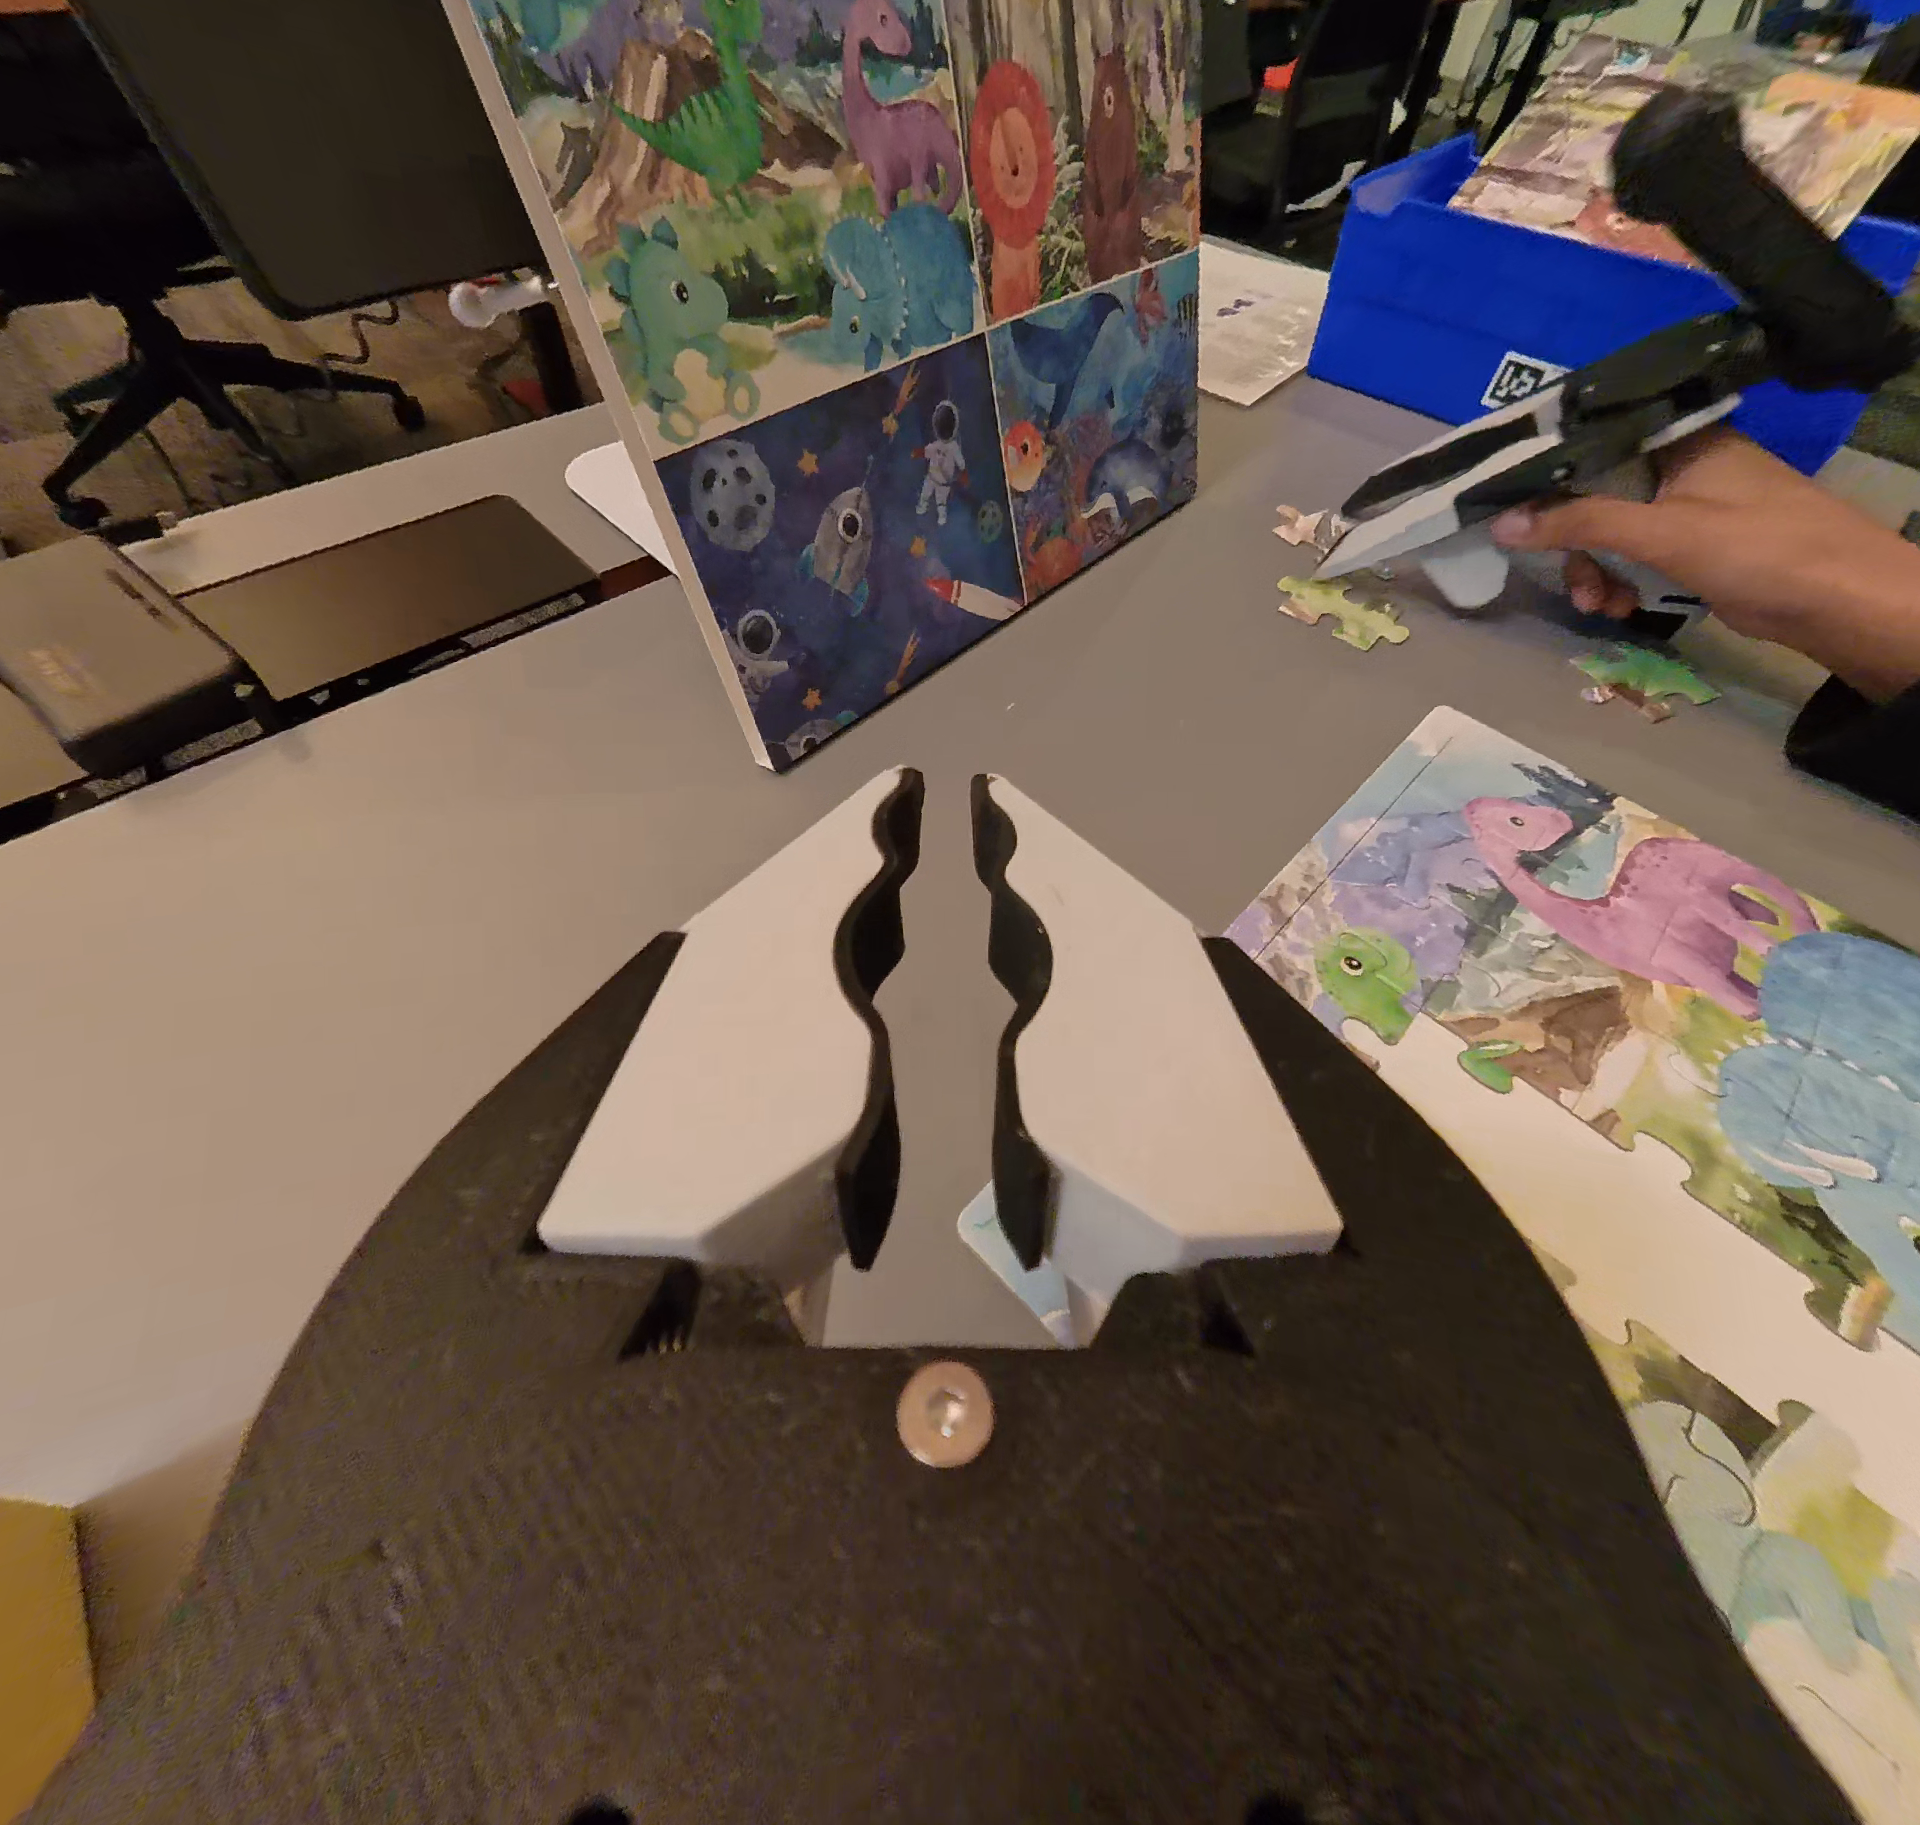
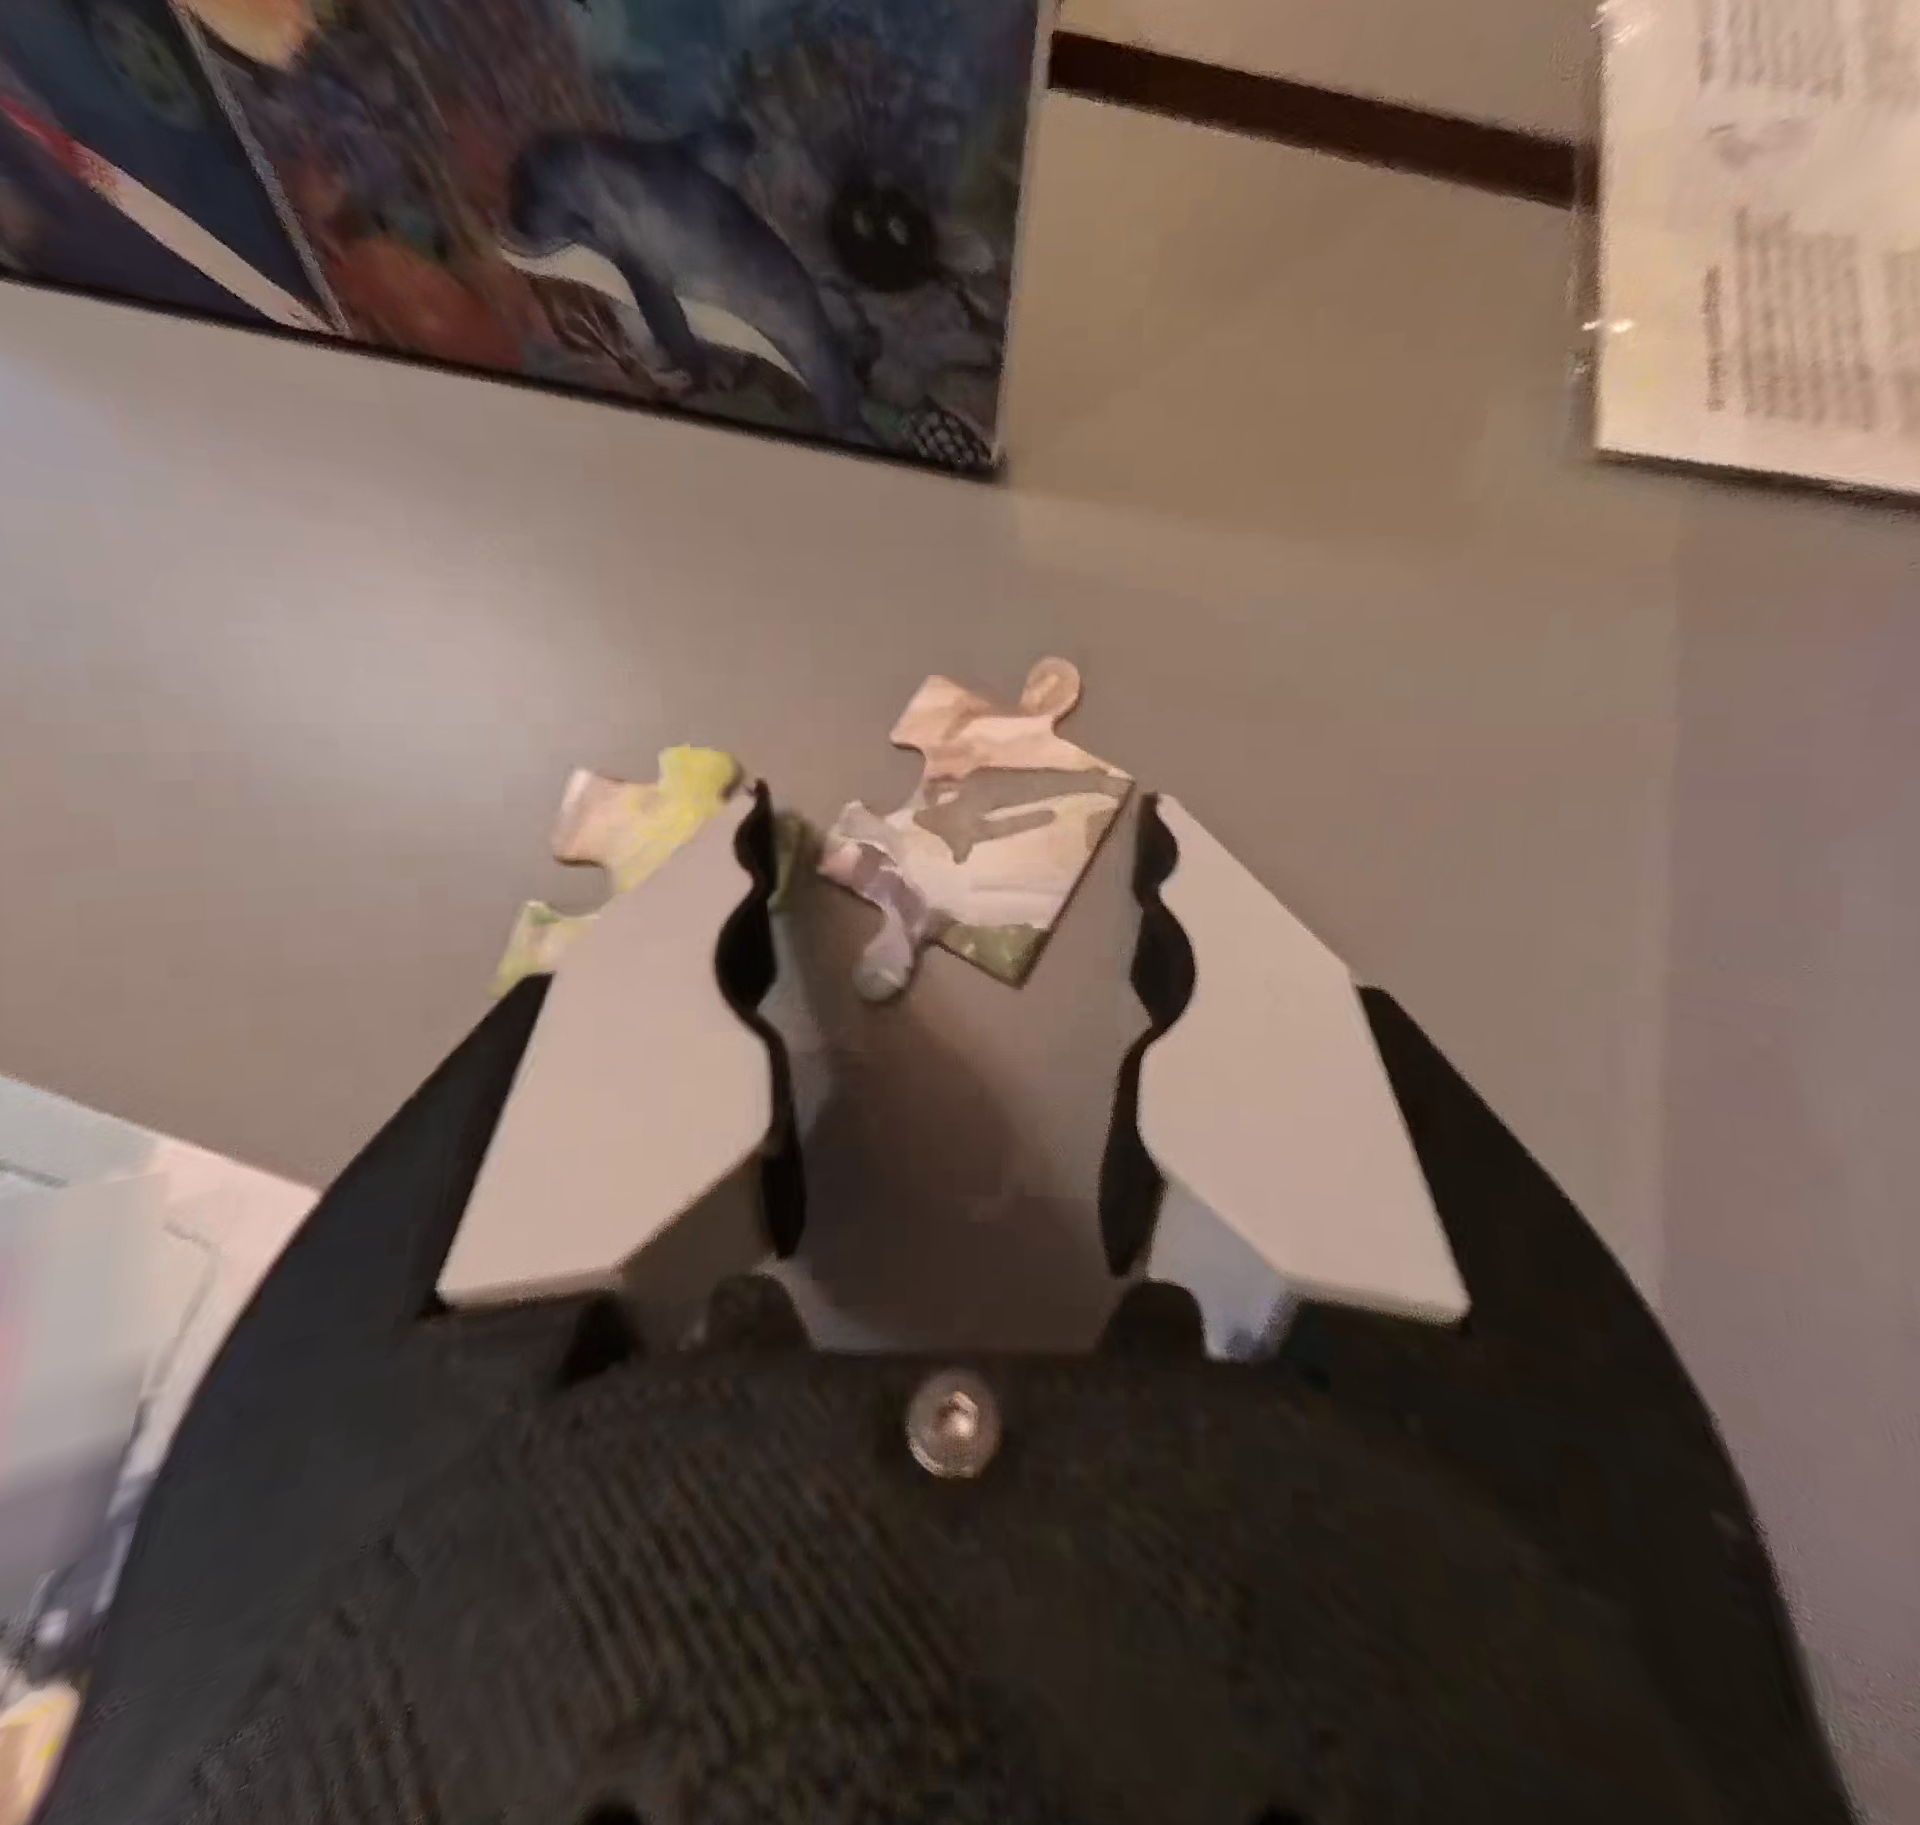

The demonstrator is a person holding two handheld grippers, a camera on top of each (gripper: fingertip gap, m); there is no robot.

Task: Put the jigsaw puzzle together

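The partly built dinosaur jigsaw (image 1: 1558, 996) lies flat on the grey table, to the right of my left gripper (image 1: 945, 788). The left gripper is empty, with only a narrow gap between its fingers, and hovers over bare table. My right gripper (image 2: 953, 799) is open and low over the table, its fingers on either side of a loose brown-grey piece (image 2: 997, 819). A yellow-green piece (image 2: 644, 819) lies partly under its left finger. In the left wrist view the right gripper (image 1: 1335, 560) points down at loose pieces (image 1: 1340, 612), with another green piece (image 1: 1642, 679) close by.
A reference picture board (image 1: 883, 321) stands upright in the middle of the table and also shows in the right wrist view (image 2: 520, 165). A blue bin (image 1: 1507, 321) and a printed sheet (image 1: 1247, 321) lie behind it. Office chairs and dark cases stand at the left. My right gripper is the nearer one to the green piece (image 1: 1642, 679): about 15 cm, against 35 cm. The left tips stand about 20 cm off the partly built dinosaur jigsaw (image 1: 1558, 996).
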